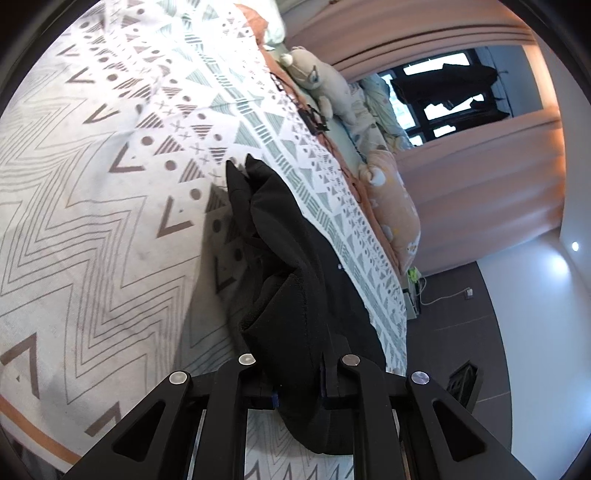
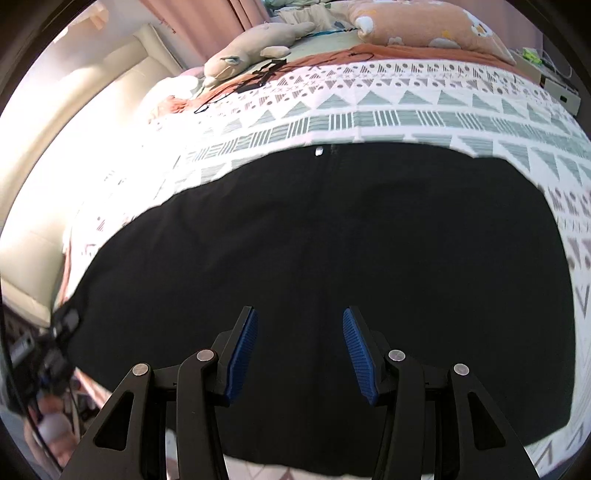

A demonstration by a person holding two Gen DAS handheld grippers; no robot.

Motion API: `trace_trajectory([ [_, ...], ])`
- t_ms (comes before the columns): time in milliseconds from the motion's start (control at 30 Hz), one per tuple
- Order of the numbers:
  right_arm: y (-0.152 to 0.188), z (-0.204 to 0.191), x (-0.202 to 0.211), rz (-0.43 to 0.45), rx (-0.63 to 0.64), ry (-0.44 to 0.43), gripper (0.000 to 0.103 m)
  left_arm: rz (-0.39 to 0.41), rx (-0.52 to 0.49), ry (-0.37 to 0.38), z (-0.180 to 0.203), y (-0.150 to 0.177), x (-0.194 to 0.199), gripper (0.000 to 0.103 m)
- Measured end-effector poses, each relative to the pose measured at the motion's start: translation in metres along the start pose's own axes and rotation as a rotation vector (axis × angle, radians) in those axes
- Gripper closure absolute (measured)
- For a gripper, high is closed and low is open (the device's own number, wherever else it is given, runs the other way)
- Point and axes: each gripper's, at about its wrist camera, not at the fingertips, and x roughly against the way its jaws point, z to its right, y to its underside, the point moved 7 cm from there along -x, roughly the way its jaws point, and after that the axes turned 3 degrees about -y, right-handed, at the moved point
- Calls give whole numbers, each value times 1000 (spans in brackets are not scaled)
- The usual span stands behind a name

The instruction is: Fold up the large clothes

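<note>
A large black garment (image 2: 332,240) lies spread on the patterned bedspread (image 2: 369,107), with a small silver button (image 2: 318,150) at its far edge. My right gripper (image 2: 300,310) hovers over its near part, open, its blue pads (image 2: 242,354) bare and nothing between them. In the left wrist view a bunched end of the black garment (image 1: 295,277) rises off the bed into my left gripper (image 1: 299,391), which is shut on it. The cloth hides the left fingertips.
A beige plush toy (image 2: 251,48) and a peach pillow (image 2: 424,22) lie at the head of the bed, with black cables (image 2: 258,79) beside them. Pink curtains (image 1: 480,177) and a dark window (image 1: 443,96) stand beyond. Dark floor (image 1: 461,314) runs along the bed's edge.
</note>
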Motion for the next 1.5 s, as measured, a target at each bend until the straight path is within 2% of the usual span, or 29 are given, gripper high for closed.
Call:
trace_trajectory([
  [33, 8, 2, -1, -5, -6, -6, 55, 0, -11, 7, 6, -2, -1, 90],
  [100, 24, 4, -5, -20, -34, -25, 65, 0, -35, 15, 17, -3, -1, 90],
  [300, 78, 4, -23, -74, -78, -55, 66, -6, -100, 54, 49, -2, -5, 90],
  [400, 89, 8, -33, -71, -110, -56, 66, -24, -132, 83, 65, 2, -9, 90],
  [533, 97, 19, -43, -57, -168, -80, 73, -51, -203, 127, 97, 16, -16, 90],
  [733, 98, 25, -39, -55, -185, -159, 76, -84, -257, 167, 142, 27, -29, 90],
  [867, 91, 39, -17, -28, -230, -208, 76, -100, -298, 177, 169, 35, -41, 90],
  [1000, 84, 70, 27, 69, -267, -177, 76, -128, -332, 184, 193, 47, -57, 90],
  [1133, 85, 118, 69, 151, -341, -153, 76, -171, -363, 196, 215, 66, -79, 90],
  [1333, 112, 183, 113, 227, -460, -95, 76, -265, -399, 204, 239, 106, -121, 91],
  [1500, 144, 227, 142, 252, -553, -42, 76, -357, -428, 194, 253, 153, -168, 90],
])
